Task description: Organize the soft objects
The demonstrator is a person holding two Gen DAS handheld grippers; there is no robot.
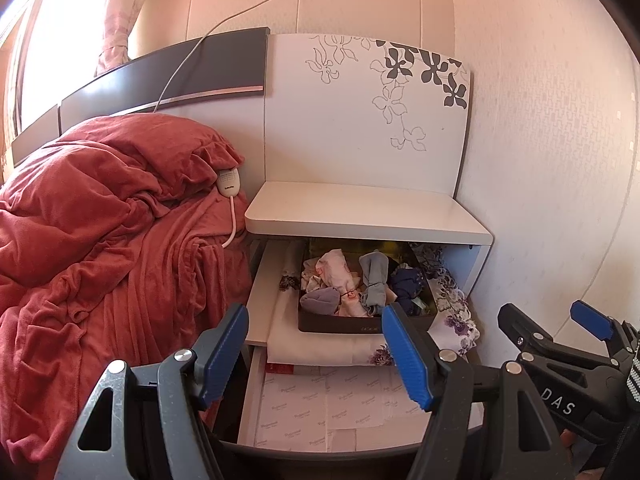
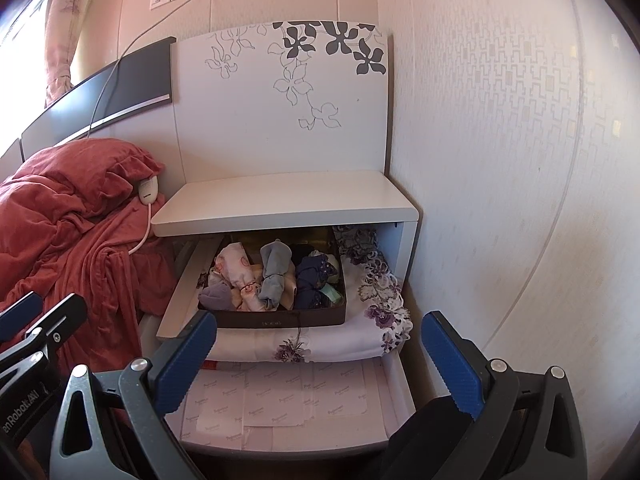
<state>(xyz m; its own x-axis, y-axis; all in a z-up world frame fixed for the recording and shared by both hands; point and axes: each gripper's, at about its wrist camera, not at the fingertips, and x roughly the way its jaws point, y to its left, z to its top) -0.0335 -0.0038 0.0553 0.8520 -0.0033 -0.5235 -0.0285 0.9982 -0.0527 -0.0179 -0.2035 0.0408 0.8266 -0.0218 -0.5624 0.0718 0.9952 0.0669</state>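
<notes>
**Caller:** What sits closest to you right now?

**Me:** My own left gripper (image 1: 316,354), right under the lens: grey plastic arms with steel rivets and ribbed blue pads (image 1: 224,356). The jaws stand wide apart, nothing between them, nothing touched. My right gripper (image 2: 324,364) looks the same, spread wide and empty, hovering in front of the bedside cabinet (image 2: 286,202).

**Caller:** And past the fingertips?

**Me:** Two drawers pulled out. The lower drawer (image 2: 280,400) is lined with flat, pale pink packets, printed and laid in overlapping rows. The upper drawer (image 1: 260,292) carries a folded white cloth (image 2: 376,312) with purple embroidered flowers and a lacy cut-out edge.

**Caller:** Where are the soft things?

**Me:** In a dark rectangular box (image 2: 280,322) resting on that folded cloth in the upper drawer. Inside it, side by side: a pale pink patterned bundle (image 2: 236,270), a grey-blue rolled piece (image 2: 274,272), a navy piece (image 2: 314,280) with small dots, and a mauve rolled one (image 2: 216,296) in the near left corner. All crumpled, soft, loosely rolled.

**Caller:** Anything off to the side?

**Me:** A plush red blanket (image 1: 88,240), deeply creased, heaped on the bed to the left. A smooth white oval controller (image 1: 229,182) lies on it, its cord trailing down. The cabinet's glossy white back panel (image 1: 360,112) bears black and outlined flowers.
</notes>
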